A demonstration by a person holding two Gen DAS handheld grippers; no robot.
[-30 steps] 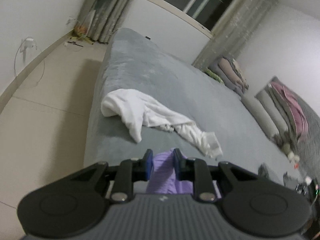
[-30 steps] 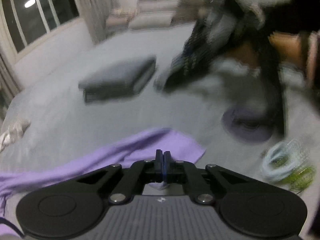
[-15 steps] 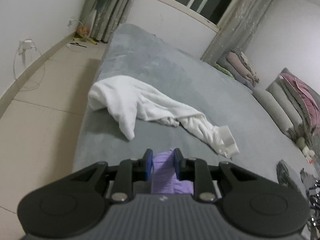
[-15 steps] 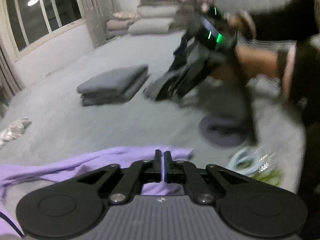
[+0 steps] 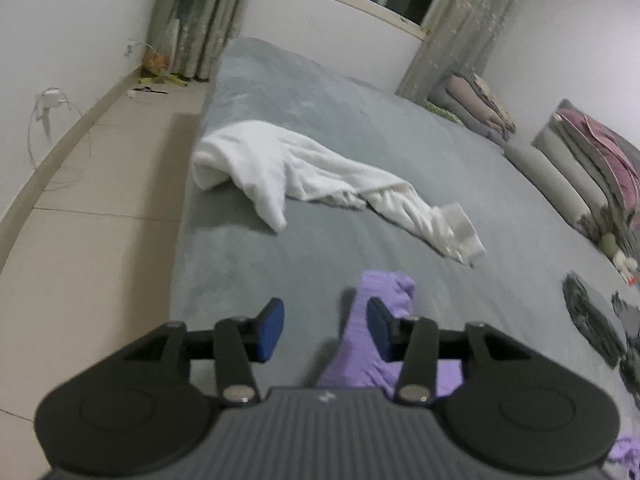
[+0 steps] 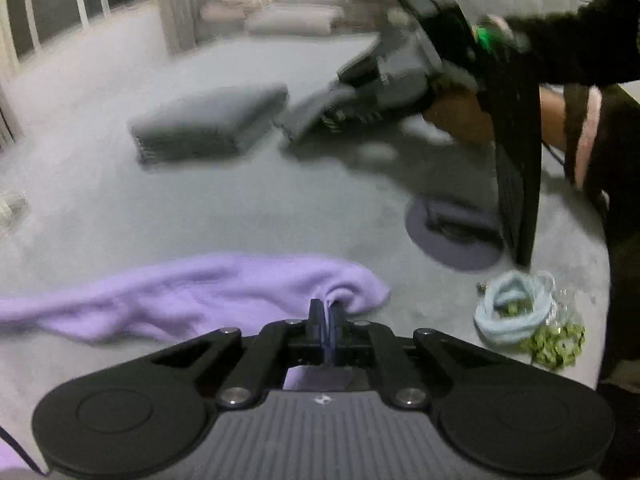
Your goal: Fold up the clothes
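A lilac garment [image 5: 378, 332] lies on the grey bed [image 5: 320, 120], its end bunched just ahead of my left gripper [image 5: 326, 330]. That gripper is open, blue pads spread wide, the cloth lying loose near the right pad. In the right wrist view the same lilac garment [image 6: 200, 292] stretches leftward across the bed, and my right gripper [image 6: 325, 316] is shut on a pinch of its edge. A crumpled white garment [image 5: 312, 176] lies further up the bed near its left edge. The other hand-held gripper [image 6: 400, 76] shows blurred at upper right.
A folded grey stack [image 6: 208, 124] sits mid-bed. A dark round pad [image 6: 452, 236] and a pale blue coil with green bits [image 6: 520, 312] lie at right. Pillows and folded bedding [image 5: 580, 168] line the far side. Tiled floor [image 5: 80, 220] drops off left of the bed.
My left gripper has opened and let go of the lilac garment, which now lies loose on the bed. The right gripper stays shut on the cloth, now bunched at its tips.
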